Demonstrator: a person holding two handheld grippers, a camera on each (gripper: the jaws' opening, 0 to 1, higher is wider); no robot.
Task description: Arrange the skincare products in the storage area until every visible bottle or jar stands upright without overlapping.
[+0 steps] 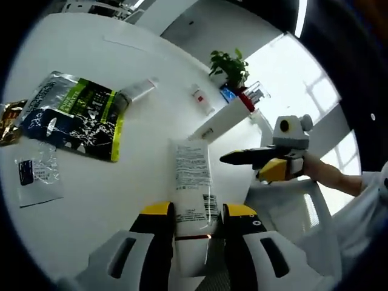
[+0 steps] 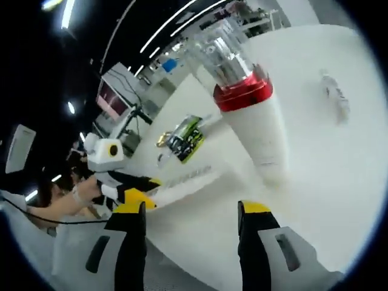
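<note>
Two hand-held grippers: left hand-held gripper [image 1: 194,221] is closed on the tube [image 1: 193,182] at its lower end; right hand-held gripper [image 2: 193,212] is wide open and holds nothing.
Tube: held low over the white table [image 1: 121,194], its far end pointing away along the jaws.
Bottle: the bottle [image 2: 248,115], red-banded with a clear cap, stands just ahead of the right jaws.
Clutter: a sachet [image 1: 76,115], a small tube [image 1: 138,92] and a small packet [image 1: 37,173] lie flat.
Risk, slip: gripped only at one end, the tube may pivot or slide out if swung upright.
Risk, knock: the open right jaws, brought forward, could topple the bottle.
</note>
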